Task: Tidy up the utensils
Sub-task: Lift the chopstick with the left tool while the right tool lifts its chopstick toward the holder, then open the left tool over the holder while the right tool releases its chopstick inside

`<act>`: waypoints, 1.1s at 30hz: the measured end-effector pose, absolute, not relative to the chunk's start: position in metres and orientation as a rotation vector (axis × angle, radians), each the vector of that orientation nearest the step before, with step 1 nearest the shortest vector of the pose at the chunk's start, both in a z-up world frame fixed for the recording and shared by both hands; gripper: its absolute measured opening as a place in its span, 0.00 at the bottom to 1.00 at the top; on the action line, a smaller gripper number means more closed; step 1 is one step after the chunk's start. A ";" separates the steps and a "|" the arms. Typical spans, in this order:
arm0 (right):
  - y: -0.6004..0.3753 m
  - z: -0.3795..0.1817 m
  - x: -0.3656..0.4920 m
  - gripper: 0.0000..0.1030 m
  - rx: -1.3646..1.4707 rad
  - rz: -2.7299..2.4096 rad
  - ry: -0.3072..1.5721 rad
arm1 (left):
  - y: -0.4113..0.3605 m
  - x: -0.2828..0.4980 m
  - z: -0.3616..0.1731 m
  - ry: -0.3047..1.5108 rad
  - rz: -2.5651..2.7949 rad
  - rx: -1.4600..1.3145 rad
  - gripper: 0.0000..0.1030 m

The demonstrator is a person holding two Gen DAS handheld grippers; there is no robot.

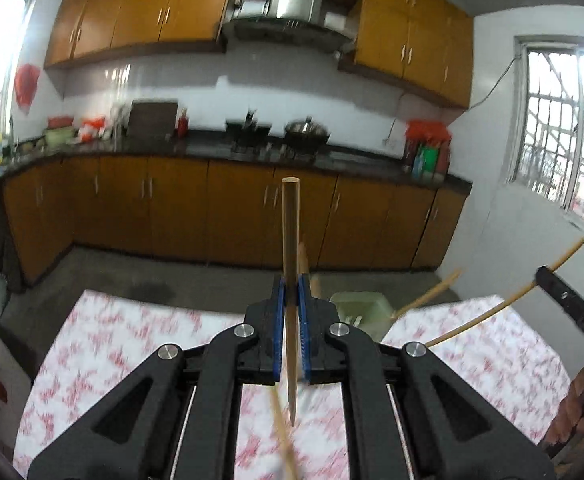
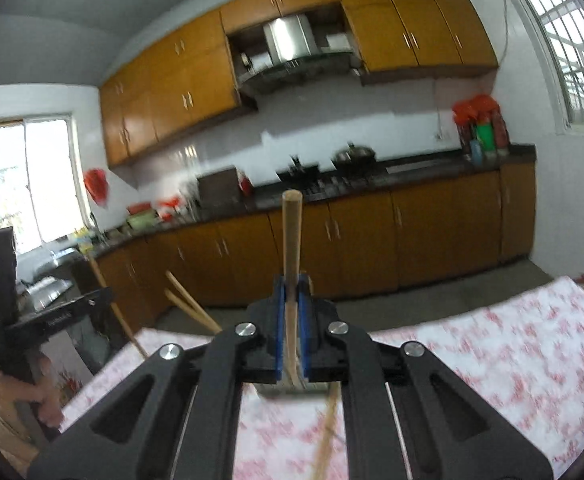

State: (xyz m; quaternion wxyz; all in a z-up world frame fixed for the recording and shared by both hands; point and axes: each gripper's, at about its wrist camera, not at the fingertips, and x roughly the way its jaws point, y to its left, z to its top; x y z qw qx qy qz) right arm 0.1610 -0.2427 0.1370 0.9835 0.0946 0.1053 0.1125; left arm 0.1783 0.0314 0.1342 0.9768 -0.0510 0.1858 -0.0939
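A chopstick [image 1: 290, 240] is held upright in the left claw [image 1: 291, 300]; another chopstick [image 2: 292, 248] is clamped in the right claw [image 2: 291, 300], above the tabletop [image 2: 492, 344].

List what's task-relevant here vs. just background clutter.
Job:
- left gripper, shut on a wooden chopstick
- right gripper, shut on a wooden chopstick
- green holder on the floral tablecloth, with more chopsticks

Lying about:
- wok on the stove
- range hood
- bottles at the counter's end
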 end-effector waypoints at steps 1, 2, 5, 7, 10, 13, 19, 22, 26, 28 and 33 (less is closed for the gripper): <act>-0.238 0.143 0.166 0.08 0.183 0.230 0.194 | 0.027 0.179 0.142 0.347 -0.191 -0.102 0.07; -0.236 0.146 0.169 0.08 0.180 0.230 0.186 | 0.022 0.182 0.149 0.318 -0.191 -0.108 0.07; -0.227 0.152 0.190 0.08 0.164 0.224 0.173 | 0.007 0.193 0.167 0.234 -0.183 -0.122 0.07; -0.225 0.150 0.203 0.08 0.155 0.213 0.180 | -0.001 0.205 0.171 0.192 -0.172 -0.130 0.07; -0.223 0.141 0.226 0.08 0.145 0.194 0.212 | -0.012 0.222 0.166 0.156 -0.155 -0.140 0.07; -0.224 0.131 0.243 0.08 0.158 0.196 0.249 | -0.019 0.237 0.149 0.149 -0.145 -0.149 0.07; -0.211 0.109 0.256 0.09 0.131 0.207 0.313 | -0.023 0.255 0.103 0.261 -0.163 -0.168 0.08; -0.210 0.108 0.254 0.16 0.138 0.200 0.309 | -0.020 0.253 0.095 0.289 -0.172 -0.178 0.08; -0.209 0.122 0.237 0.27 0.121 0.185 0.260 | -0.014 0.246 0.105 0.291 -0.189 -0.192 0.22; -0.213 0.130 0.224 0.30 0.125 0.177 0.232 | -0.010 0.240 0.111 0.278 -0.188 -0.197 0.35; -0.239 0.136 0.193 0.33 0.157 0.122 0.226 | 0.004 0.212 0.129 0.259 -0.197 -0.209 0.43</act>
